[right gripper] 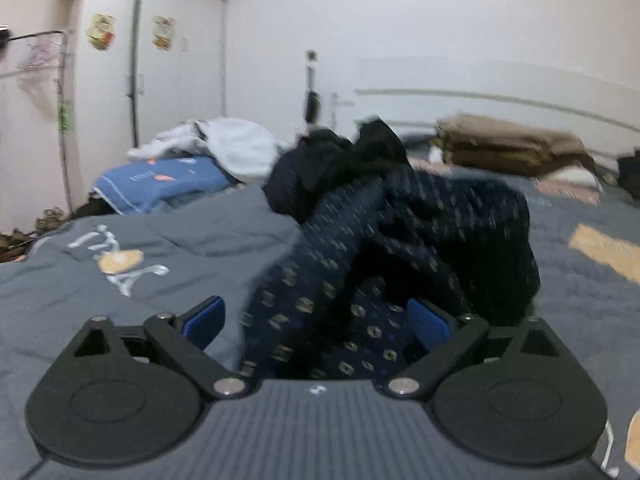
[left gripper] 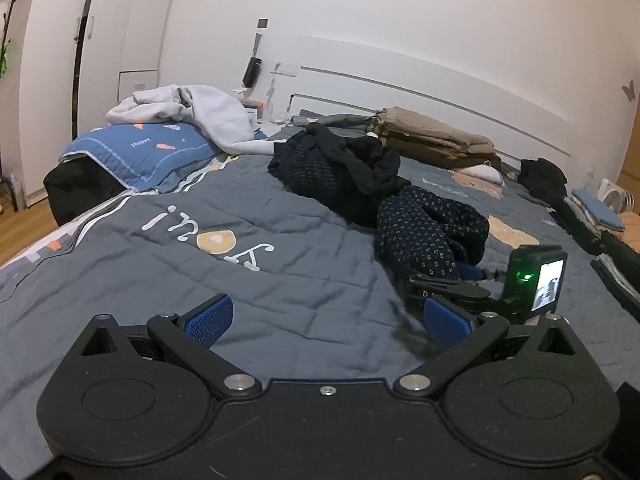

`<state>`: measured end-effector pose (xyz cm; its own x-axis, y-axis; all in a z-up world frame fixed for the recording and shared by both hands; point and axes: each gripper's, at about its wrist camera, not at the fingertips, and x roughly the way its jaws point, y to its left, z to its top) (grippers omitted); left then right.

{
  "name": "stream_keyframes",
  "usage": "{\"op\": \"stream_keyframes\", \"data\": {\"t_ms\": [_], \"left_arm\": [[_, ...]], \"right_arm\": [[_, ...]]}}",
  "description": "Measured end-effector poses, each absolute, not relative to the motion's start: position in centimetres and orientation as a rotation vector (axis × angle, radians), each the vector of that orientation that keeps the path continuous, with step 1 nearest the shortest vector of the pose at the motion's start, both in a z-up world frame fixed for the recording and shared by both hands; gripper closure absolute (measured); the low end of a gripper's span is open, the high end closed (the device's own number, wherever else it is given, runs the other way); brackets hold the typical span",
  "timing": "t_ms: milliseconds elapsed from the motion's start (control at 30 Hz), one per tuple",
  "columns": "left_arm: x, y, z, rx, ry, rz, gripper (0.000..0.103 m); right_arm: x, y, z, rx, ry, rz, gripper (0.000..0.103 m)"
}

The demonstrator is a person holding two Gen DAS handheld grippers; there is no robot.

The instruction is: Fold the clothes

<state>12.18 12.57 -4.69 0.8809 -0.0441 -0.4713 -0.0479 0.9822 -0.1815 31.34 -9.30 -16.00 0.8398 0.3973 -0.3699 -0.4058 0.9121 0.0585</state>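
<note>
On the grey quilted bed [left gripper: 280, 240], the right gripper [right gripper: 316, 322] spreads wide around the crumpled navy diamond-print garment [right gripper: 400, 232], apparently about to clamp it, the left gripper [left gripper: 326, 320] released alongside.

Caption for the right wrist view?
Open right gripper straddling a crumpled navy patterned garment on the grey quilt.

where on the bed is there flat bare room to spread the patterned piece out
The widest bare patch is the grey quilt in front of the open left gripper, between the blue pillow and the navy patterned garment. It is crowded behind: tan folded stack at the headboard, folded piles along the right edge.
</note>
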Motion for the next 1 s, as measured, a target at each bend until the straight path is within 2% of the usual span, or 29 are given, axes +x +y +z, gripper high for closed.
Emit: {"op": "stream_keyframes", "data": {"t_ms": [33, 67, 100, 133, 167, 367, 1000], "left_arm": [[12.2, 12.6, -4.7, -0.190, 0.495, 0.003, 0.000], [12.2, 12.5, -4.7, -0.190, 0.496, 0.004, 0.000], [12.2, 12.5, -4.7, -0.189, 0.498, 0.005, 0.000], [12.2, 12.5, -4.7, -0.186, 0.498, 0.005, 0.000], [12.2, 12.4, -4.7, -0.183, 0.498, 0.005, 0.000], [12.3, 12.1, -4.8, -0.173, 0.498, -0.006, 0.000], [12.0, 11.1, -4.5, -0.162, 0.486, -0.048, 0.000]], "right_arm": [[31.7, -9.4, -16.3, -0.013, 0.401, 0.415, 0.024], [31.9, -9.5, -16.6, -0.002, 0.417, 0.411, 0.050], [32.2, -9.6, -16.9, 0.008, 0.433, 0.406, 0.064], [32.5, -9.8, -17.0, 0.018, 0.447, 0.396, 0.085], [32.4, -10.0, -17.0, 0.036, 0.450, 0.385, 0.088], [30.2, -12.1, -15.8, 0.156, 0.386, 0.412, 0.092], [20.7, -19.3, -7.3, 0.613, 0.274, 0.613, 0.093]]}}
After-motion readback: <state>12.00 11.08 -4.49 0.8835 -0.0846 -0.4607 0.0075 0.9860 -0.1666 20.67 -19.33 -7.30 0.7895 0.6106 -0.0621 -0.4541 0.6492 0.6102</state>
